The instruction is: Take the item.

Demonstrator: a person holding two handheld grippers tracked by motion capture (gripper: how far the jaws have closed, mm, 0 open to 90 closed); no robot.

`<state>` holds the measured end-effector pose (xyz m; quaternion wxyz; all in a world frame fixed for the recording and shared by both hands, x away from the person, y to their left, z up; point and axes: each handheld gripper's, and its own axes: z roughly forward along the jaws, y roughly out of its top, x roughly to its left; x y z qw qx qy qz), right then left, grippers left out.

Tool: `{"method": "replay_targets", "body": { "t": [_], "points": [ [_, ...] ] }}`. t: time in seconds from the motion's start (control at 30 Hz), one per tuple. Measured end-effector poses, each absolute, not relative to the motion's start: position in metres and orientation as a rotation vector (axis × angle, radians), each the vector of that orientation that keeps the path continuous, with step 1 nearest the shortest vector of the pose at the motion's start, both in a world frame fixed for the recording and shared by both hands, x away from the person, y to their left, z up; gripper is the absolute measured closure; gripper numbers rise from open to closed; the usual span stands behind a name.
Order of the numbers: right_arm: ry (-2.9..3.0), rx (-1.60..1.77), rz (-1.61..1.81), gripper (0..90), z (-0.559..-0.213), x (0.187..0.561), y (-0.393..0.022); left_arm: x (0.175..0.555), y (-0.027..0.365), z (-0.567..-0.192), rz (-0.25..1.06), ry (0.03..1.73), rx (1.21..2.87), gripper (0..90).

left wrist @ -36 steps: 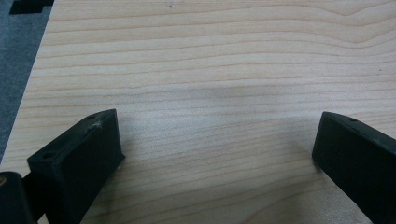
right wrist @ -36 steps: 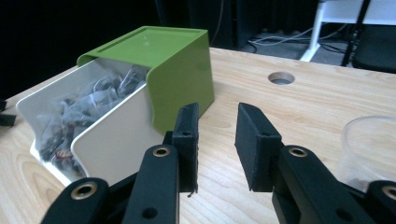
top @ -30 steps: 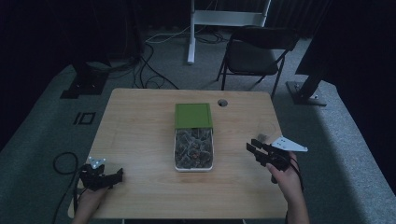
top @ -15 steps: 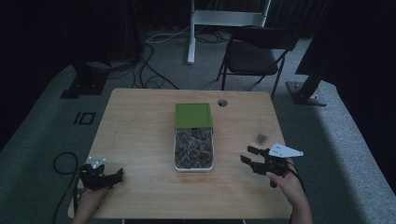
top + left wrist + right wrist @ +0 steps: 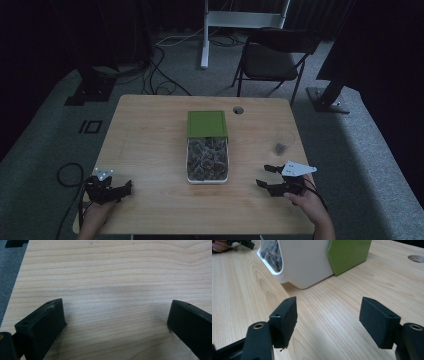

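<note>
Dim grey carpet and dark curtains are surrounding a light wooden table (image 5: 150, 135), with a folding chair (image 5: 275, 57) and a white stand (image 5: 207, 30) standing beyond its far edge. A white box (image 5: 207, 160) full of small dark pieces is sitting near the middle of the table, its green lid (image 5: 206, 123) lying slid back over the far end so the near part is standing uncovered. A clear cup (image 5: 283, 141) with a little dark material in the bottom is standing near the right edge.

Compared with a second ago, the right gripper (image 5: 264, 176) is sitting lower and nearer the person, now just above the table to the right of the box's near corner. Its jaws have just been opening and are now spread wide with nothing between them, only bare wood showing in the gap in the right gripper view (image 5: 328, 322). That probably means this hand is getting ready for a fresh pick rather than carrying anything. The box's white wall (image 5: 307, 262) is lying ahead of these jaws and to their left, near but apart.

The left gripper (image 5: 125, 189) is resting at the near left corner, unmoved, its jaws (image 5: 115, 322) also wide and empty, well apart from the box.
</note>
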<state>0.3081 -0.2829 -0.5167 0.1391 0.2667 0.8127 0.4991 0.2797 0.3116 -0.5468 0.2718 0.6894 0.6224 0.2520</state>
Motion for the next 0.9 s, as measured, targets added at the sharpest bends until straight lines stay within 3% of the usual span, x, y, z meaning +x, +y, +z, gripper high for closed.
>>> {"method": "replay_targets", "body": {
  "t": [0.9],
  "points": [
    [2.487,0.689,1.166,20.5,-0.54,0.297,-0.289,0.28,0.312,-0.547,0.679,1.676,1.856,1.9]
  ]
}}
